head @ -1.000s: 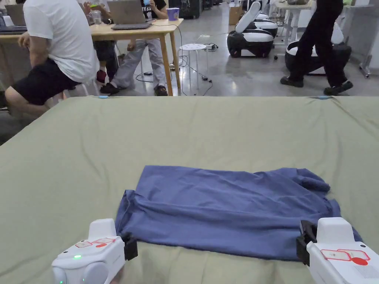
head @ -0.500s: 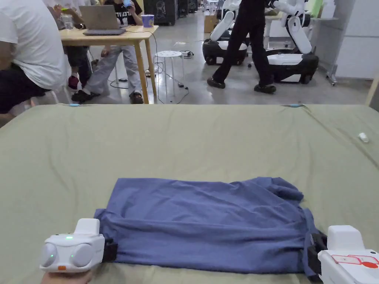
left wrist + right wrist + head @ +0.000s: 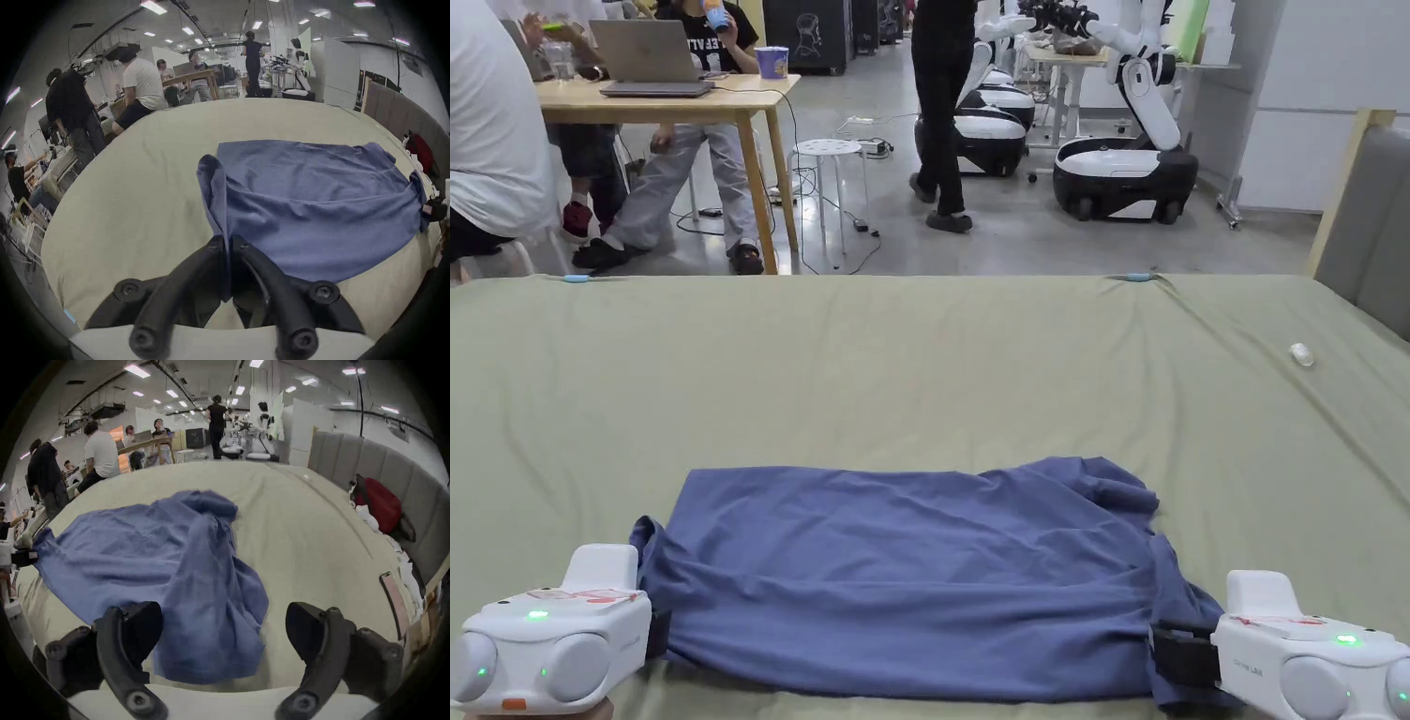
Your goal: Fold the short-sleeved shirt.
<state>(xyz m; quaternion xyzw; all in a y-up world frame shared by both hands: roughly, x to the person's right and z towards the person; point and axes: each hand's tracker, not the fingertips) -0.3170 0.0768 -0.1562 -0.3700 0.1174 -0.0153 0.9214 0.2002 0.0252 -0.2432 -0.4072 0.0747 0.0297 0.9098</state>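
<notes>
A blue short-sleeved shirt [image 3: 919,581] lies spread sideways on the green bed sheet [image 3: 919,375], near the front edge. My left gripper [image 3: 658,635] is at the shirt's left end. In the left gripper view its jaws [image 3: 227,241] are shut on a raised fold of the blue cloth [image 3: 316,194]. At the shirt's right end is my right gripper [image 3: 1172,656]. In the right gripper view this gripper [image 3: 222,613] stands wide open, with a bunched, blurred part of the shirt [image 3: 134,550] lying between its jaws.
A small white item [image 3: 1301,353] lies on the sheet at the far right. A grey padded headboard [image 3: 1369,225] borders the right side, with a red bag [image 3: 379,506] against it. Beyond the bed are a wooden table [image 3: 666,94] with seated people, a walking person and white robots [image 3: 1125,169].
Both grippers have turned inward to the shirt's two ends, and the left end is lifted slightly. The person in black has walked left across the room. The camera has shifted.
</notes>
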